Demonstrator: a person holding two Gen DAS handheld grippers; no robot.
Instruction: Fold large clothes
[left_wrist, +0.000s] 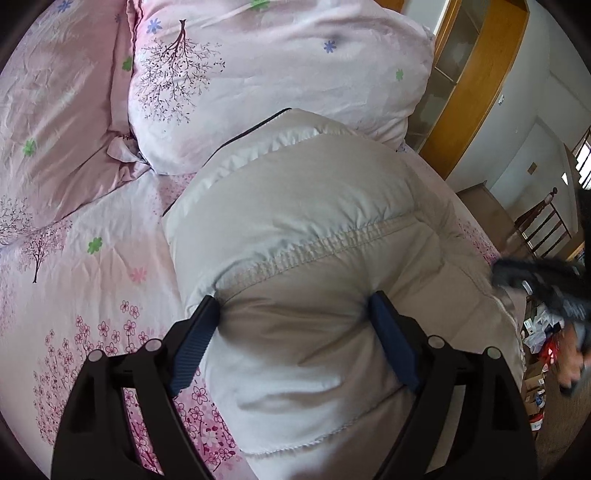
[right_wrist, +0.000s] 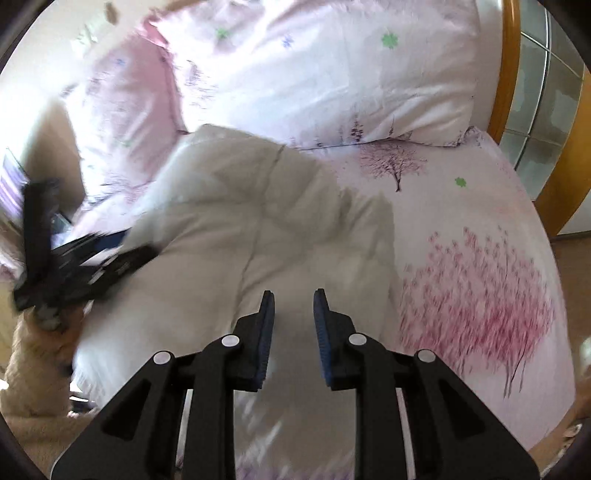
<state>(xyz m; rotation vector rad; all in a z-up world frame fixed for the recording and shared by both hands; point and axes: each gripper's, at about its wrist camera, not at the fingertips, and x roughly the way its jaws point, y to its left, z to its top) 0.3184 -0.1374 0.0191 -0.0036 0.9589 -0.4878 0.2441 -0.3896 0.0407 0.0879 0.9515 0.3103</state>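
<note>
Left gripper (left_wrist: 295, 317): jaws wide, straddling padded fold of white puffer jacket (left_wrist: 314, 229); blue pads at fabric's sides, firm pressure not discernible. Right gripper (right_wrist: 293, 332): jaws narrow, gap visible, nothing between; poised over jacket's near edge, view blurred. Jacket: folded bundle, lying mid-bed on pink floral sheet (left_wrist: 92, 288), far end just beside pillow (left_wrist: 280, 62). Second pillow (left_wrist: 62, 122): left of first in left wrist view. Wooden headboard frame (left_wrist: 476, 85): beyond pillow, right.
</note>
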